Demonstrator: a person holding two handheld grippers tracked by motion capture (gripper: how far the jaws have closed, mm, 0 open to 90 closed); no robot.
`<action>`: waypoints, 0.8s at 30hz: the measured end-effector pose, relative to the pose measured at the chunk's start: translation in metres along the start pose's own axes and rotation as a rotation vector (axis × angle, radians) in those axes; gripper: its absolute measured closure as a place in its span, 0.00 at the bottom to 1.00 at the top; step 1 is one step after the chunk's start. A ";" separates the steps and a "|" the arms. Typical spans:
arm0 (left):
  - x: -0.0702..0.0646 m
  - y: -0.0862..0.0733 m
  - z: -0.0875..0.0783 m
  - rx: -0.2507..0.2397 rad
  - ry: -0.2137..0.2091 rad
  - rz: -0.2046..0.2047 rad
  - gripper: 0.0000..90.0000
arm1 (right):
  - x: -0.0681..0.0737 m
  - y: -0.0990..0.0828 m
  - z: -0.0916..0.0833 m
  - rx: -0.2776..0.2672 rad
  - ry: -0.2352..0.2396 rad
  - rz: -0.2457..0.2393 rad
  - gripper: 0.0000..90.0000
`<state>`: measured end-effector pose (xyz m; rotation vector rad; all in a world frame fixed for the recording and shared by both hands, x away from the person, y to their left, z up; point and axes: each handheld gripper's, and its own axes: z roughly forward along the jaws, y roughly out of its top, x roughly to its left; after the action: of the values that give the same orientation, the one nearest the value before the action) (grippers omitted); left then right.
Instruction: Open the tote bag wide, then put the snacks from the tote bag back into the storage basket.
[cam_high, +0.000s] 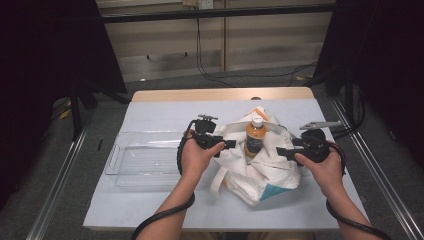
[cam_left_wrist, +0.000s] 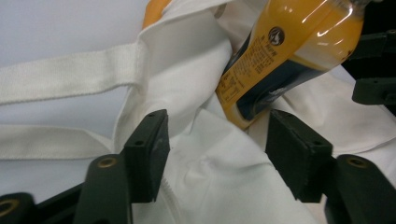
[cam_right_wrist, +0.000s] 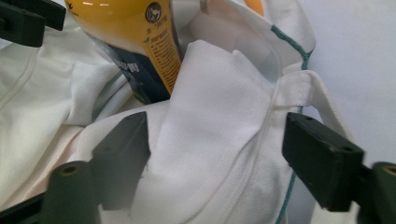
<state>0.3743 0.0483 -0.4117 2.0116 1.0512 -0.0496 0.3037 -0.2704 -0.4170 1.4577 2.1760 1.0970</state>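
An orange drink bottle (cam_high: 255, 136) with a white cap stands upright in a crumpled white tote bag (cam_high: 260, 175) on the white table cover. My left gripper (cam_high: 231, 144) is at the bag's left edge and my right gripper (cam_high: 280, 151) at its right edge, pointing toward each other. In the left gripper view the jaws of my left gripper (cam_left_wrist: 219, 149) stand apart with loose bag cloth (cam_left_wrist: 215, 186) between them and the bottle (cam_left_wrist: 289, 42) just beyond. In the right gripper view my right gripper (cam_right_wrist: 219, 154) is open wide around a fold of cloth (cam_right_wrist: 219, 107), with the bottle (cam_right_wrist: 135, 37) behind.
A clear plastic tray (cam_high: 145, 160) lies on the table left of the bag, beside my left hand. The bag's white strap (cam_left_wrist: 70, 74) trails across the cover. Dark frames and cables stand beyond the table's far edge (cam_high: 220, 94).
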 end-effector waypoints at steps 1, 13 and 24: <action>0.000 0.001 0.000 -0.005 -0.010 -0.003 0.42 | 0.000 0.000 -0.001 0.001 -0.006 0.010 0.22; -0.016 0.015 0.015 -0.021 -0.063 0.116 0.16 | 0.000 -0.002 -0.004 -0.025 -0.021 0.023 0.06; -0.029 0.027 0.025 -0.031 -0.055 0.195 0.16 | -0.002 -0.004 -0.006 -0.012 -0.012 0.006 0.04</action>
<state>0.3822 0.0037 -0.3981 2.0631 0.8132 0.0143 0.2985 -0.2759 -0.4159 1.4630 2.1545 1.0993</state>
